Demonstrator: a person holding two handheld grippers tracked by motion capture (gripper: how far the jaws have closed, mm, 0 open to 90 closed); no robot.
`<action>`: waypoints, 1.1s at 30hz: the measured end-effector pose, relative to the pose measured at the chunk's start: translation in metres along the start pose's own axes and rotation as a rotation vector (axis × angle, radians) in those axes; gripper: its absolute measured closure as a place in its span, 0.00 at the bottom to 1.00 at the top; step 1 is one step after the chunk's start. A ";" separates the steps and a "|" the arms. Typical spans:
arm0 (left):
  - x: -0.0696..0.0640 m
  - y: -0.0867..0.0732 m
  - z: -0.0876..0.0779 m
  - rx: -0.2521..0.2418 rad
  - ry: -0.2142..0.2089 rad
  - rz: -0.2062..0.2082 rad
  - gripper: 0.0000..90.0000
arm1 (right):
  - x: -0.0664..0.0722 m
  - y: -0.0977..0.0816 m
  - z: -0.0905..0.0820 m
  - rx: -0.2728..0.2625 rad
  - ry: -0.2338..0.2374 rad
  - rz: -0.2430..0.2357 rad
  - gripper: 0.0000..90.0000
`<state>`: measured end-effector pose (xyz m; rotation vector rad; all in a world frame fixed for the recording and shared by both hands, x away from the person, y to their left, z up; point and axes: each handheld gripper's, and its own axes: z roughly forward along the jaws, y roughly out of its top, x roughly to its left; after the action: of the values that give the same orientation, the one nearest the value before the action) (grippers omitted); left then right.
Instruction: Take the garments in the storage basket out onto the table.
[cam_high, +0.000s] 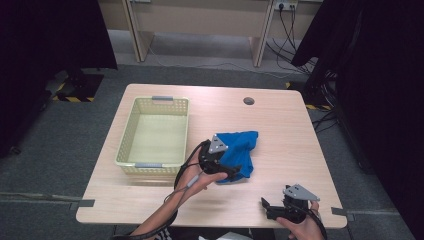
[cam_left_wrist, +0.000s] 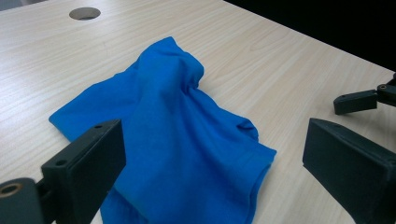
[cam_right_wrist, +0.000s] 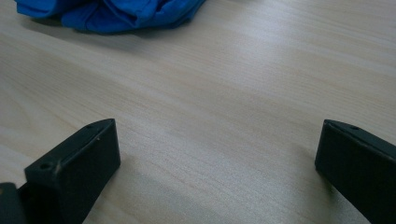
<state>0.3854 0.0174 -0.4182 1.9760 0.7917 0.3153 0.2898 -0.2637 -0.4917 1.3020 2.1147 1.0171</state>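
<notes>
In the high view, a crumpled blue cloth (cam_high: 239, 150) lies on the table (cam_high: 280, 135), right of a pale yellow basket (cam_high: 129, 131) that stands empty. The left gripper (cam_high: 231, 172) hovers at the cloth's near edge, while the right gripper (cam_high: 265, 206) rests apart from it near the table's front right corner. The step in hand looks like a first grasp of the cloth (likely bound for the basket). No brand, label or writing can be read here.

In the left gripper view, the cloth (cam_left_wrist: 182, 140) sits between and just beyond the left gripper's fingers (cam_left_wrist: 88, 168), which are spread wide and hold nothing. The fabric rises into a ridge toward the far side, with a hemmed edge at the near right. To do this well, the person should lower the fingers over a raised fold rather than a flat patch, go deep enough to catch several layers, then close firmly before lifting. The cloth carries no visible tag or print. The tip of the right gripper (cam_left_wrist: 362, 99) shows at the right edge.

In the right gripper view, its fingers (cam_right_wrist: 79, 163) are likewise spread wide over bare table (cam_right_wrist: 219, 116), gripping nothing, and the cloth (cam_right_wrist: 112, 11) lies well ahead at the top left. It could come in to steady a trailing corner. No writing is visible.
</notes>
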 end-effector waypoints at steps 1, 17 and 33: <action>0.000 -0.001 -0.002 0.001 -0.002 0.003 0.06 | 0.000 0.000 0.000 0.000 0.000 0.001 0.00; -0.002 -0.024 -0.022 -0.015 -0.007 -0.006 0.06 | 0.000 0.000 0.000 0.000 -0.001 0.001 0.00; -0.008 -0.046 -0.032 -0.009 -0.031 -0.015 0.06 | 0.000 0.000 0.000 0.000 -0.001 0.001 0.00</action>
<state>0.3444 0.0501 -0.4402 1.9612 0.7831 0.2779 0.2897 -0.2636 -0.4917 1.3028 2.1137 1.0168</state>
